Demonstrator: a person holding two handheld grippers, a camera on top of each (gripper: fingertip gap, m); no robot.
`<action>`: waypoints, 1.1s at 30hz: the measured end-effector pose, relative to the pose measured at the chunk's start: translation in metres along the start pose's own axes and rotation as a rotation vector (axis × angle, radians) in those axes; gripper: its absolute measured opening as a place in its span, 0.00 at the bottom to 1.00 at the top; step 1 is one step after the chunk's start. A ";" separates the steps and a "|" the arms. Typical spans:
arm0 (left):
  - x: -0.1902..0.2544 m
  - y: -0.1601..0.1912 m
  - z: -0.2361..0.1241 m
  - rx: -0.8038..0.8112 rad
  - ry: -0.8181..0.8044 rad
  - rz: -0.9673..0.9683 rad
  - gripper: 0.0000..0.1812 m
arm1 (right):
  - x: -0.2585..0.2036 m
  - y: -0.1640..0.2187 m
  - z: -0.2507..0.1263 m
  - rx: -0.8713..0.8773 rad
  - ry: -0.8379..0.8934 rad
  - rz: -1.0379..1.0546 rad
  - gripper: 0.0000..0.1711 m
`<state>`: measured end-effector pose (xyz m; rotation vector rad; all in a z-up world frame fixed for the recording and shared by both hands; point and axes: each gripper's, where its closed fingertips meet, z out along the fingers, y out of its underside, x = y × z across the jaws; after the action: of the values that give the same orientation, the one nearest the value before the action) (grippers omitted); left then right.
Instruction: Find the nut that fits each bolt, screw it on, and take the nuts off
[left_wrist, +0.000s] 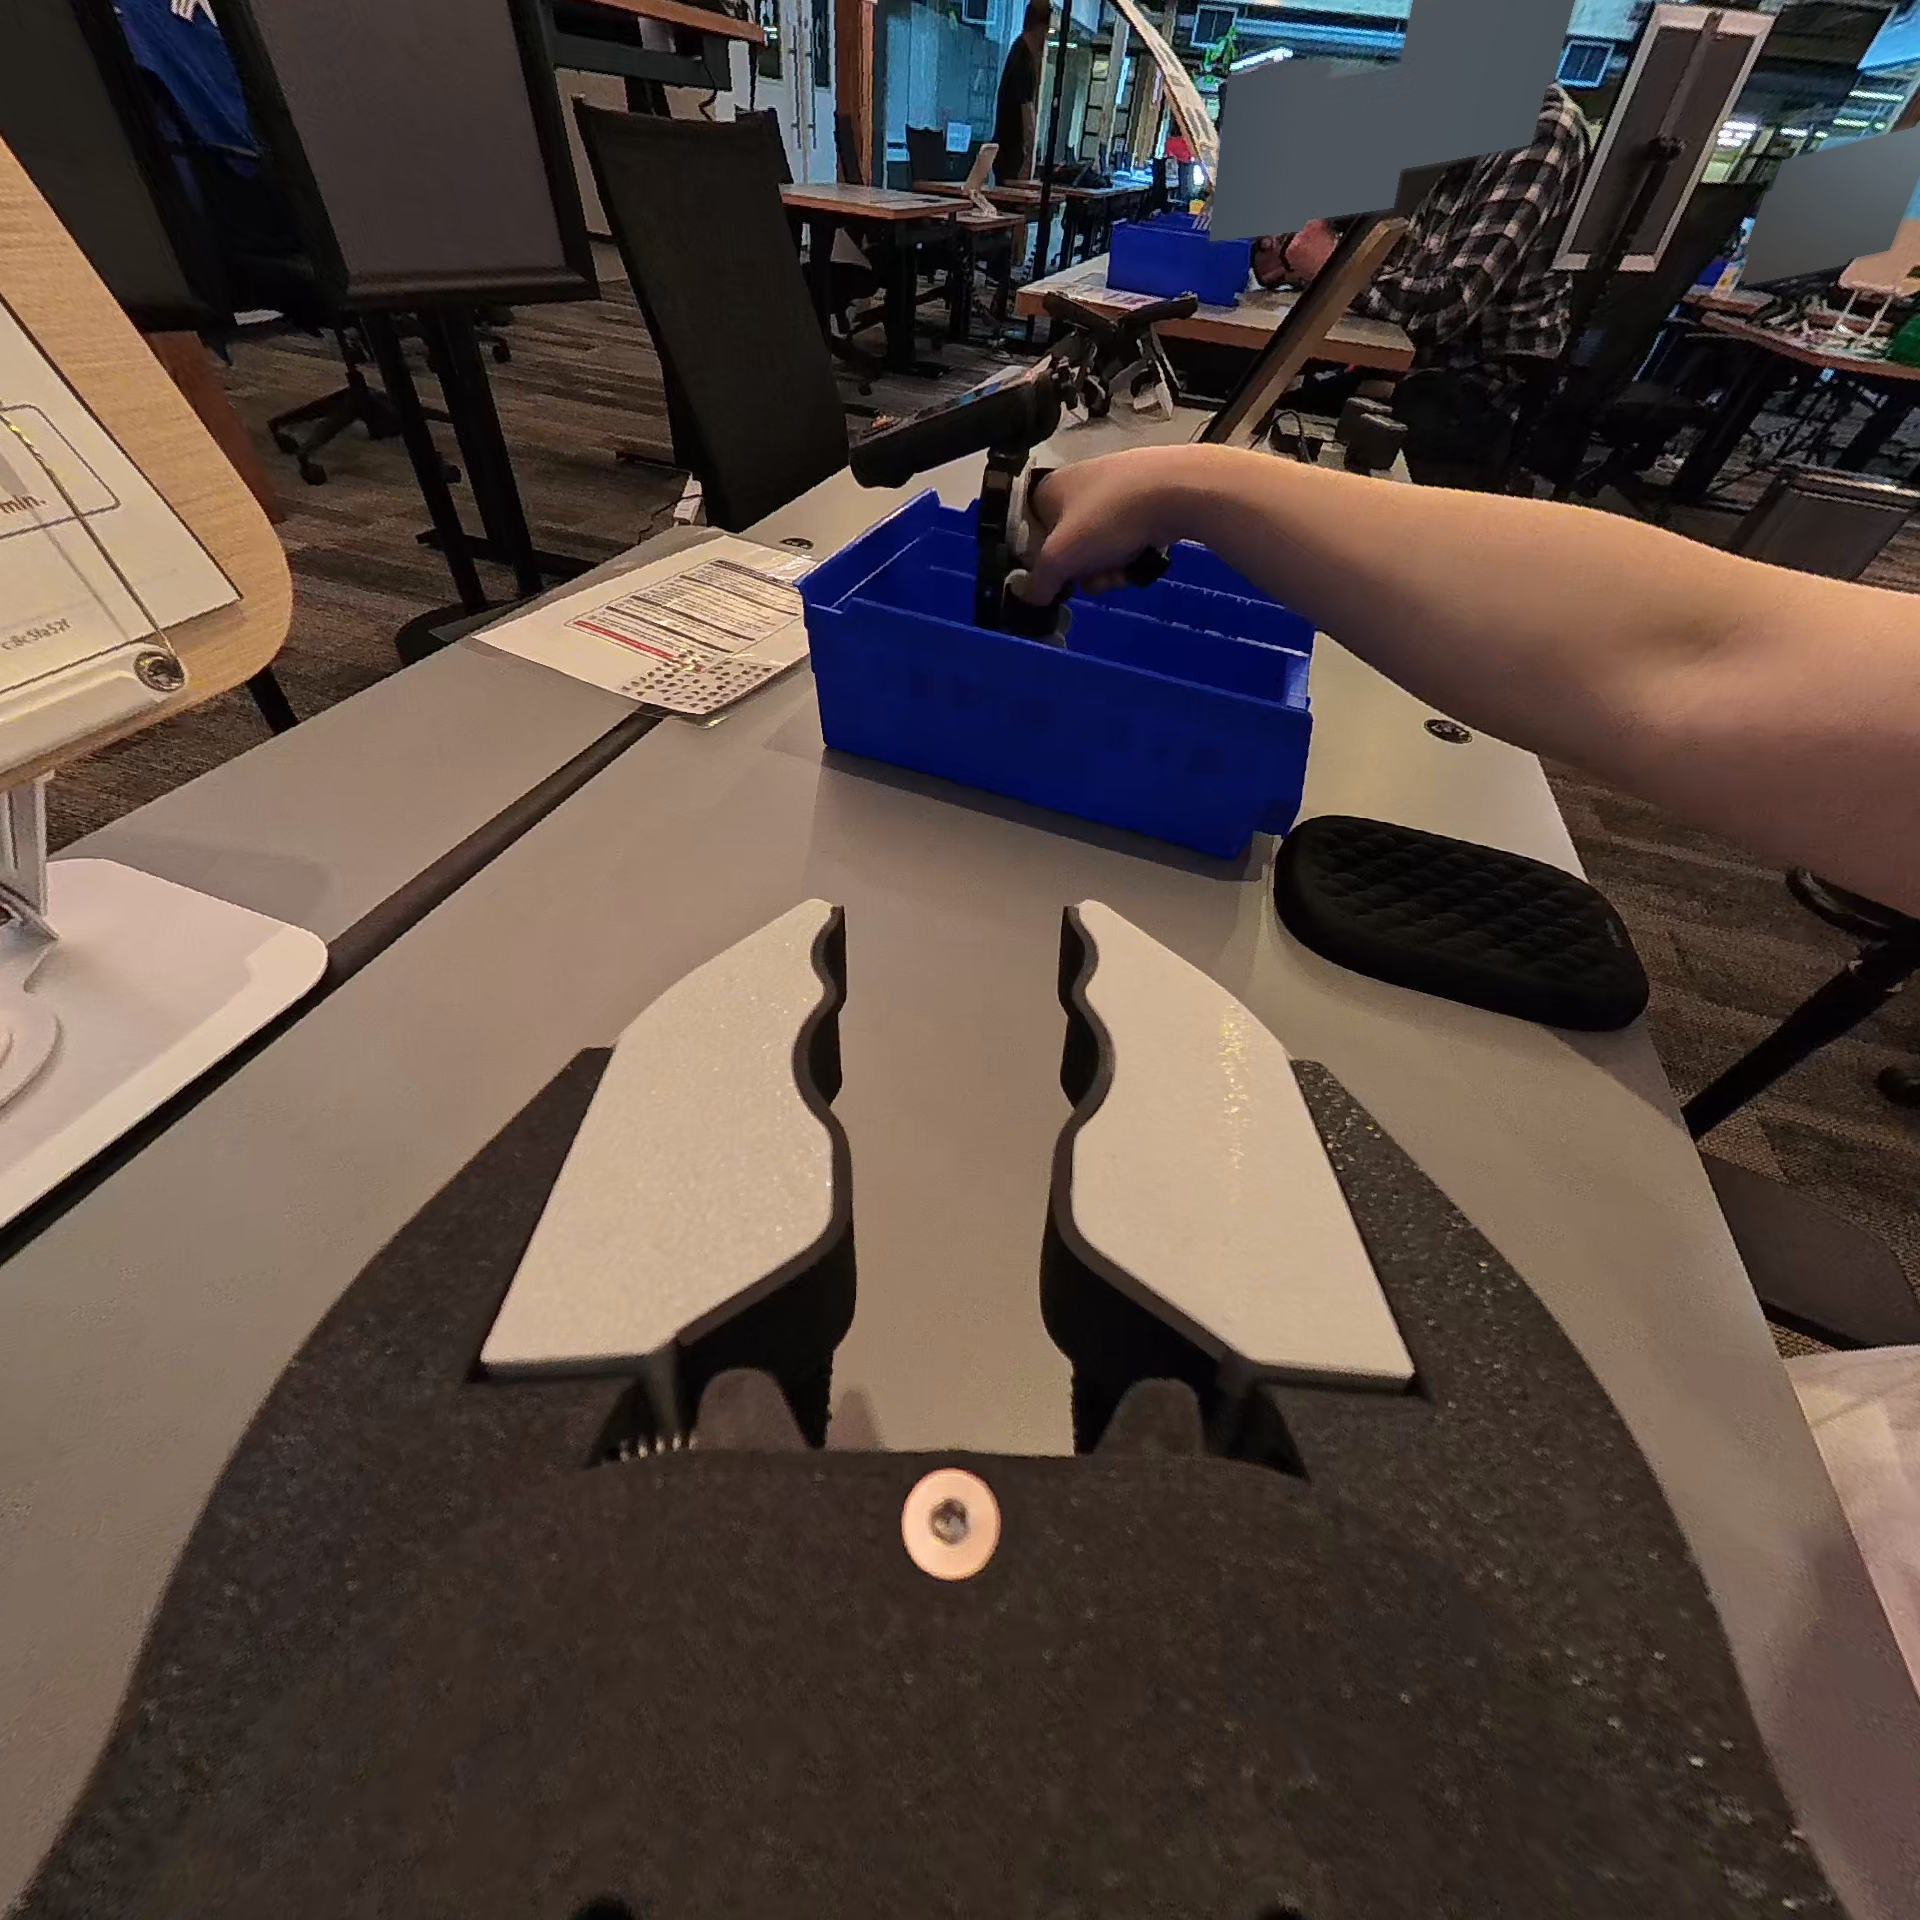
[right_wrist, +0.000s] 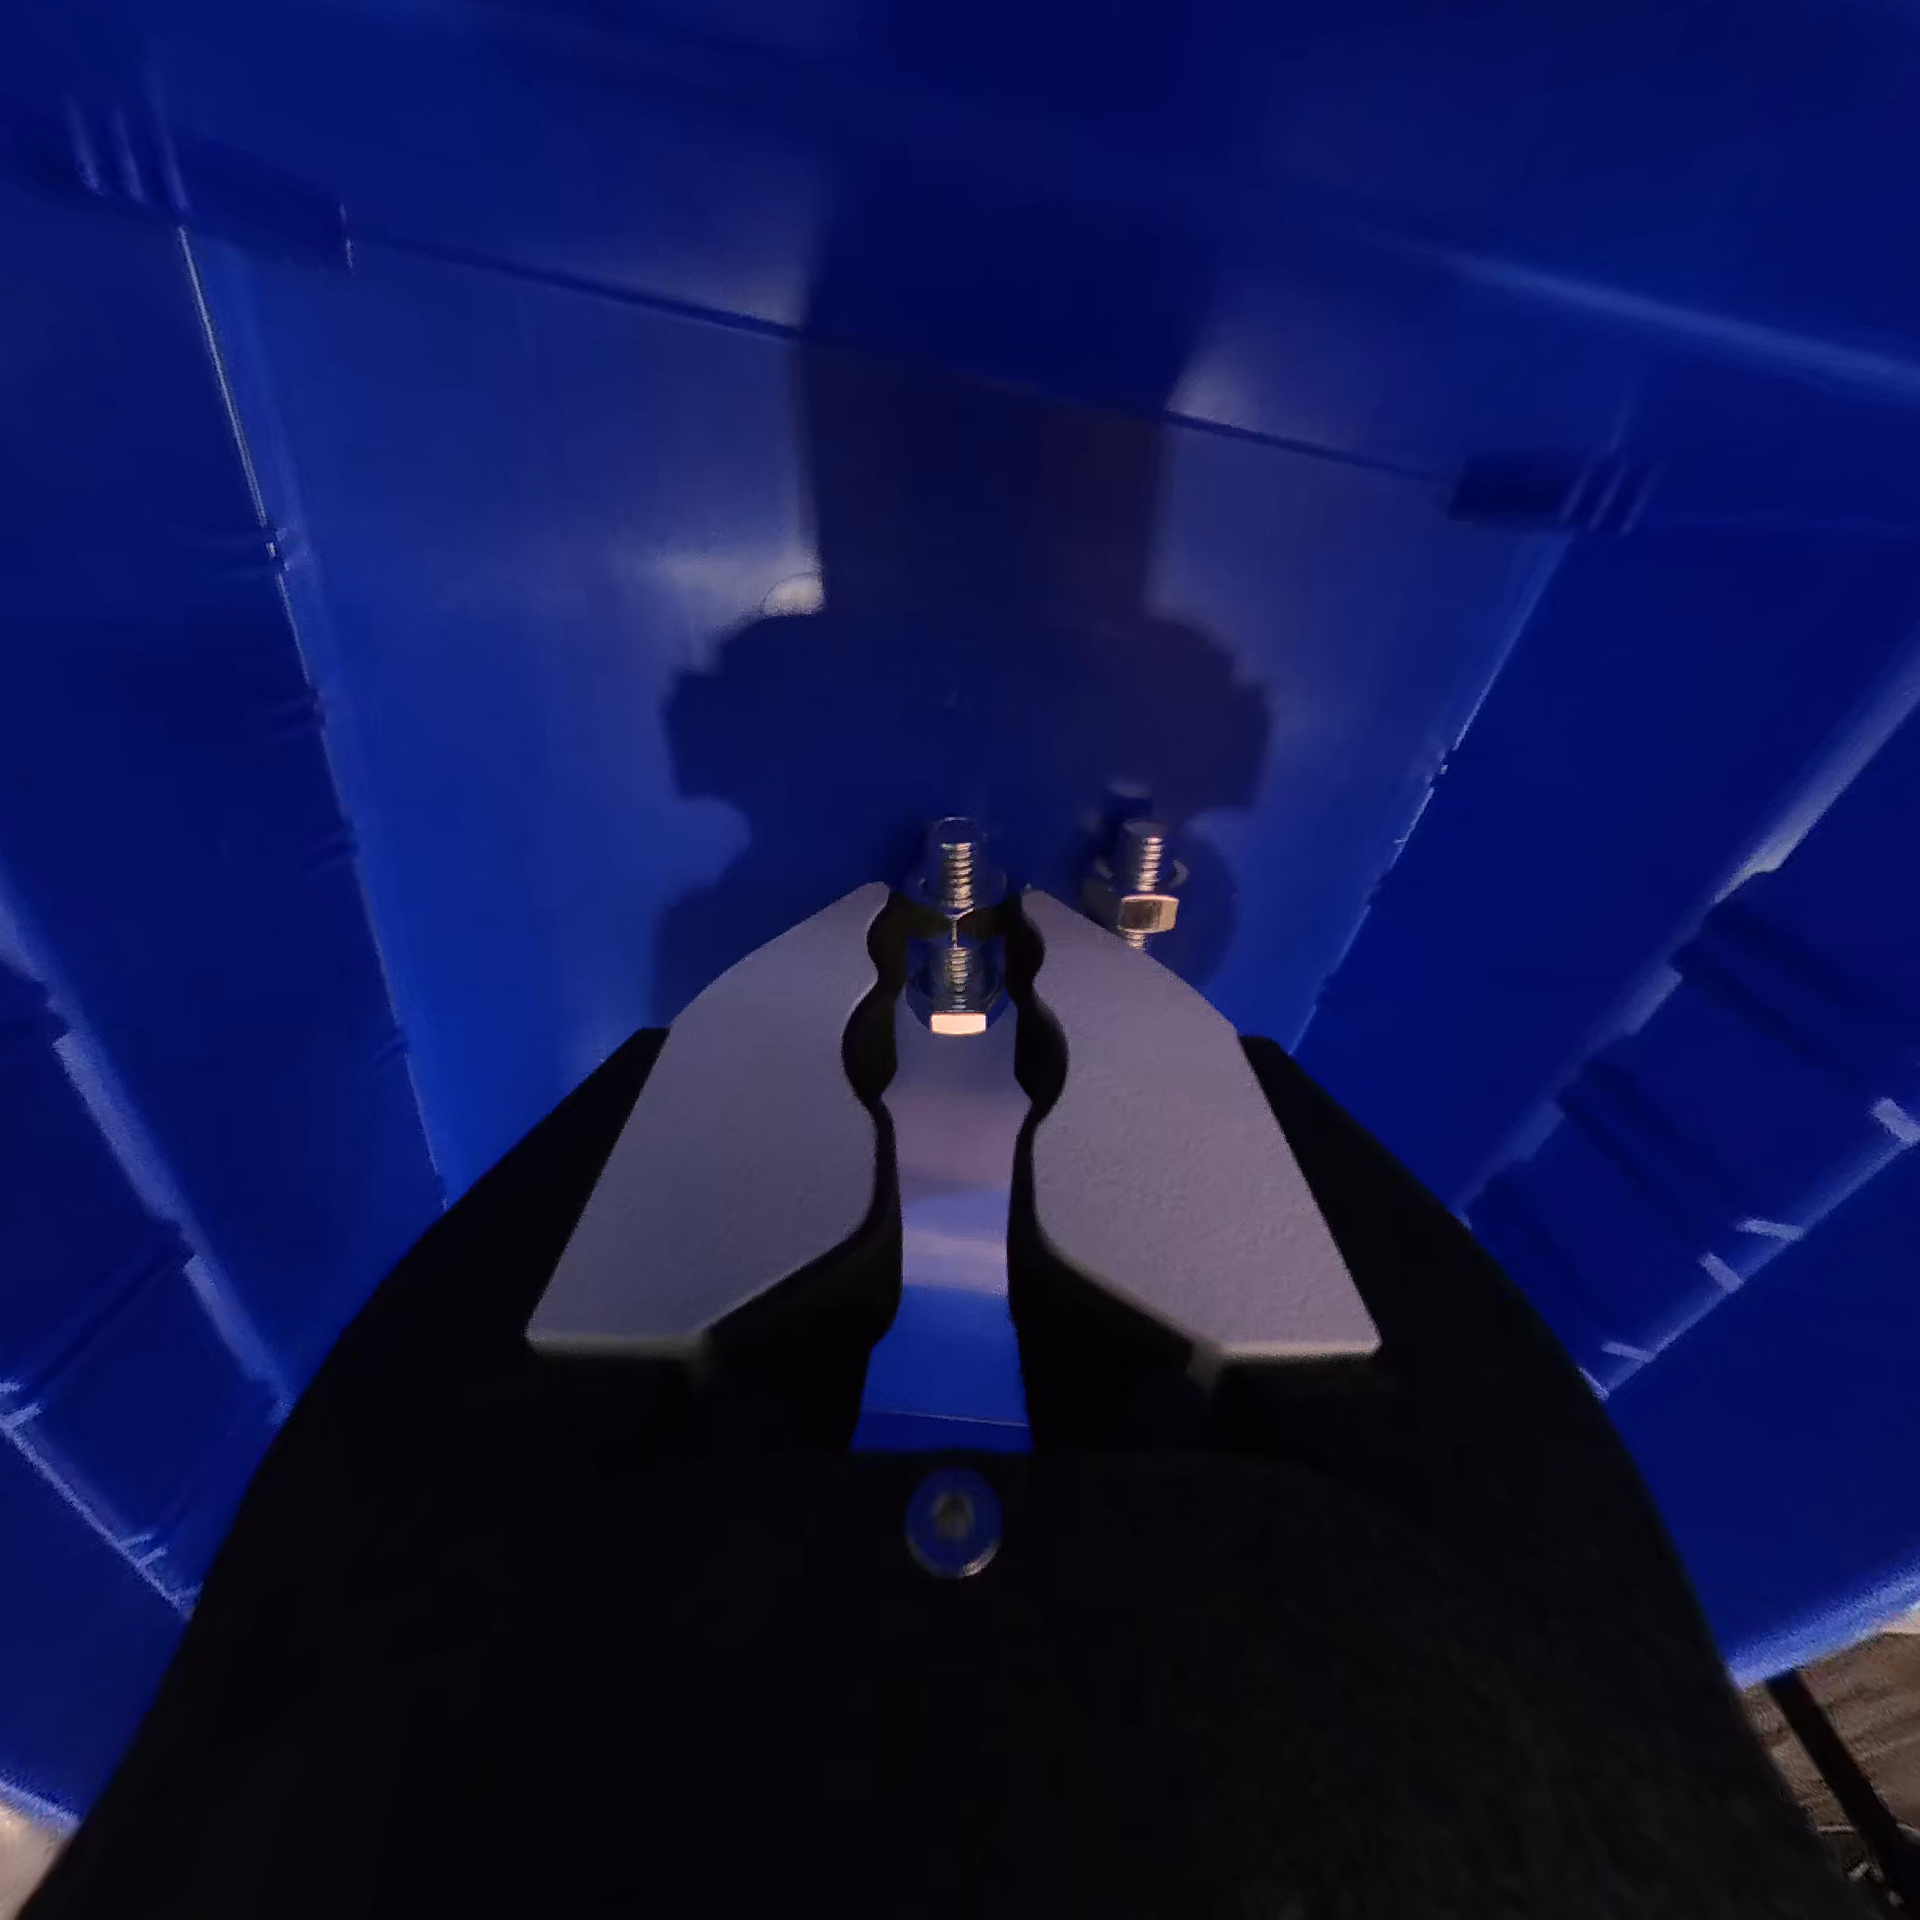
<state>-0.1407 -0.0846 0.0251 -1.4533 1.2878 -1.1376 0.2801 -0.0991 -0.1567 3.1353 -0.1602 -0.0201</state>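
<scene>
Deep inside the blue bin (right_wrist: 520, 623), my right tongs (right_wrist: 954, 904) clench a bolt (right_wrist: 954, 971) for lifting out; my left tongs (left_wrist: 951, 935) wait released over the table (left_wrist: 623, 831).

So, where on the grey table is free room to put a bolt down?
Bare grey table lies between the left hand-held gripper and the blue bin, and left of it toward the white stand base. Crowded: inside the bin, where the right hand-held gripper straddles a bolt, and the black pad beside the bin.
</scene>
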 end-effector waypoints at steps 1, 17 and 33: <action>0.000 0.000 0.000 -0.001 0.003 -0.002 0.21 | 0.000 0.000 -0.001 0.005 -0.001 -0.011 0.10; -0.015 -0.017 -0.017 0.065 -0.051 -0.030 0.21 | -0.139 0.008 -0.275 1.133 -0.283 -0.342 0.19; -0.058 -0.063 -0.124 0.012 -0.442 0.104 0.13 | -0.250 0.009 -0.275 1.401 -0.293 -0.649 0.22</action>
<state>-0.2516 -0.0246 0.1076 -1.5049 1.0279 -0.7019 0.0340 -0.0824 0.1215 4.2328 1.4764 -0.6118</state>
